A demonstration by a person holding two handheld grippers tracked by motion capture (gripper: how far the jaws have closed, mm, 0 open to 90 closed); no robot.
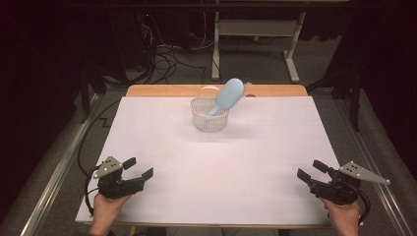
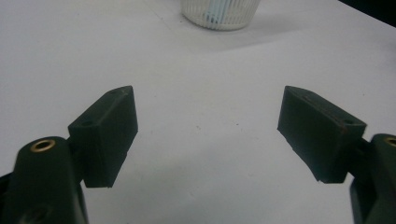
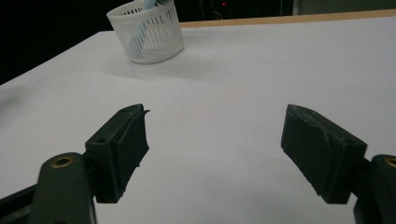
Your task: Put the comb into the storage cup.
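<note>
1. Nearest, the left gripper (image 1: 138,168) and right gripper (image 1: 309,170) rest at the table's (image 1: 162,142) front corners, jaws spread wide, nothing between them.
2. Farther back, well apart from both, the white basket (image 1: 210,117) stands near the far edge.
3. Inside it leans a light-blue brush (image 1: 227,96), apparently handle-down.

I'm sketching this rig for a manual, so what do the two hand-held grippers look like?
Both are black. The left hand-held gripper and the right hand-held gripper each end in two blocky, wedge-shaped jaws on arms with brass-coloured pivot rings. Each carries a grey three-cornered plate with small holes on top, and a black cable trails from its rear. No sleeves show at the hands.
</note>
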